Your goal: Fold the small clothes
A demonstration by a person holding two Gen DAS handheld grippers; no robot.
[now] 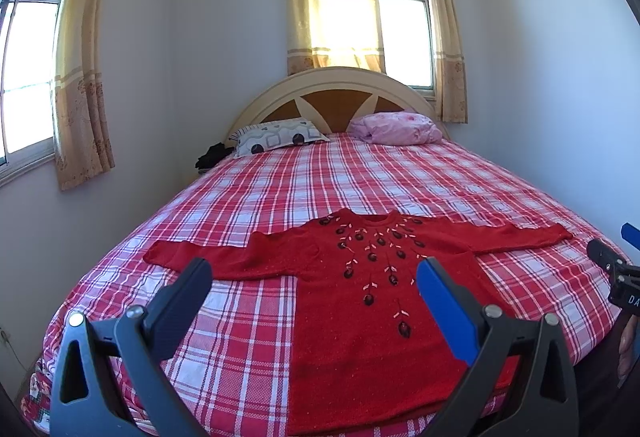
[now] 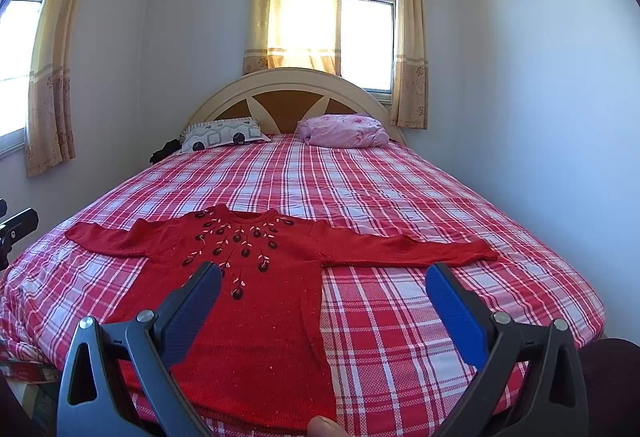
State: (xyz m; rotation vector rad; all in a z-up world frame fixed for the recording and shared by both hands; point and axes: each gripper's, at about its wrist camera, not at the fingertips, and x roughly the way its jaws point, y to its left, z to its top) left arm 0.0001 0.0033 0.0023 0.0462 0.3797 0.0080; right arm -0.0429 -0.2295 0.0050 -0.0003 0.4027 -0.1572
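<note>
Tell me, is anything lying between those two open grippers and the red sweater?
Nothing visible. The red sweater lies flat on the plaid bedspread, right ahead of the left gripper and right gripper; the pillows sit far behind it.

Red sweater [image 1: 360,317] on red-white plaid bedspread [image 1: 360,177].

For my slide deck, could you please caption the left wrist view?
Open left gripper hovers over a red sweater spread flat, sleeves outstretched, on a plaid bed.

both grippers, left gripper [image 1: 316,277] and right gripper [image 2: 322,283], hover level with jaws spread wide (seemingly empty).
</note>
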